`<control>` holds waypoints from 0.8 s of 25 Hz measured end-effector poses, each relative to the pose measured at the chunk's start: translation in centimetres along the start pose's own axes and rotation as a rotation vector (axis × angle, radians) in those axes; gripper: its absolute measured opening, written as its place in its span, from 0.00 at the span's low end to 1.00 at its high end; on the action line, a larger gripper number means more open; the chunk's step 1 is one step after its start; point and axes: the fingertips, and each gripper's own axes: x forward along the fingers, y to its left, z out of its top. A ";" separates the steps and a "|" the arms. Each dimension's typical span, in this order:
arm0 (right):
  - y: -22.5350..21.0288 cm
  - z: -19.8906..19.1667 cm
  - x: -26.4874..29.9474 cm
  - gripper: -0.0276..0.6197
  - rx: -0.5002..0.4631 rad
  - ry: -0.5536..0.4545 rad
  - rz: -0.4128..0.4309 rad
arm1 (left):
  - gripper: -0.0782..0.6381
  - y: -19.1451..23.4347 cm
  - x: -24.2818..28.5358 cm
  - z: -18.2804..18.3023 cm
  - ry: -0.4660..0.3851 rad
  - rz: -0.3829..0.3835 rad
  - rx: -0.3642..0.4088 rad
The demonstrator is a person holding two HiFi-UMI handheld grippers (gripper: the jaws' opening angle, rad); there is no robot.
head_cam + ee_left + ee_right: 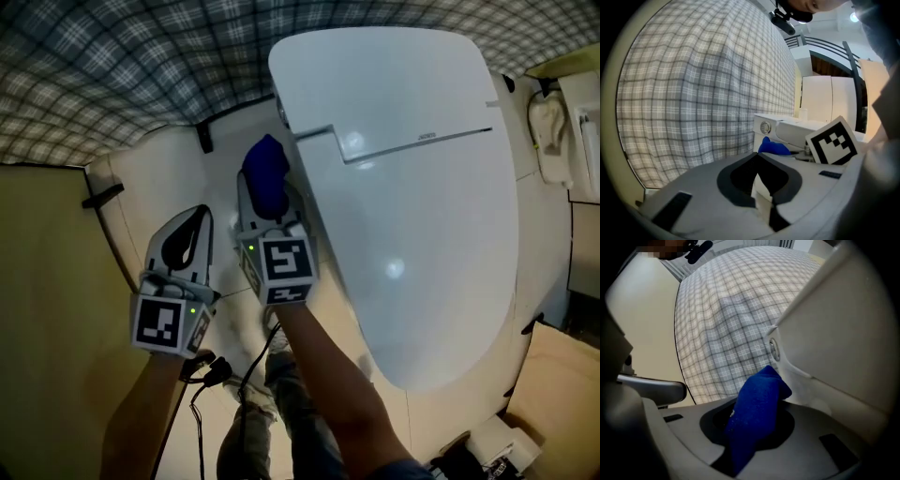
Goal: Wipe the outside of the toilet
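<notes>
Past your forearm (337, 394), your right hand-held gripper (269, 208) pinches a blue cloth (265, 171) against the side of the toilet (412, 187); your left hand-held gripper (195, 217) hangs beside it. Left gripper view: jaws pressed together, empty. Right gripper view: cloth clamped, touching the toilet.

white toilet (412, 187), lid closed, blue cloth (266, 174) alongside

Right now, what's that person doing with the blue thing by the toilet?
A person is wiping the outside of the toilet. The right gripper is shut on a blue cloth and holds it at the toilet's side, just below the closed lid. The left gripper is shut, empty, and hangs beside it, away from the toilet.
</notes>
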 end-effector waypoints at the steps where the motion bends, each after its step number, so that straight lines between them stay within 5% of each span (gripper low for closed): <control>1: -0.1 -0.7 -1.3 0.14 -0.001 0.006 -0.009 | 0.13 -0.8 -0.1 -0.4 0.002 -0.017 -0.001; 10: -1.1 -7.4 -19.8 0.14 -0.078 0.040 -0.117 | 0.13 -12.7 -5.7 -4.9 0.002 -0.181 -0.041; 14: -1.7 -9.6 -27.6 0.14 -0.039 0.043 -0.199 | 0.13 -19.0 -8.6 -6.1 0.026 -0.291 -0.024; 20: -2.0 -10.4 -30.2 0.14 -0.038 0.037 -0.227 | 0.13 -21.6 -10.1 -6.5 0.006 -0.308 -0.016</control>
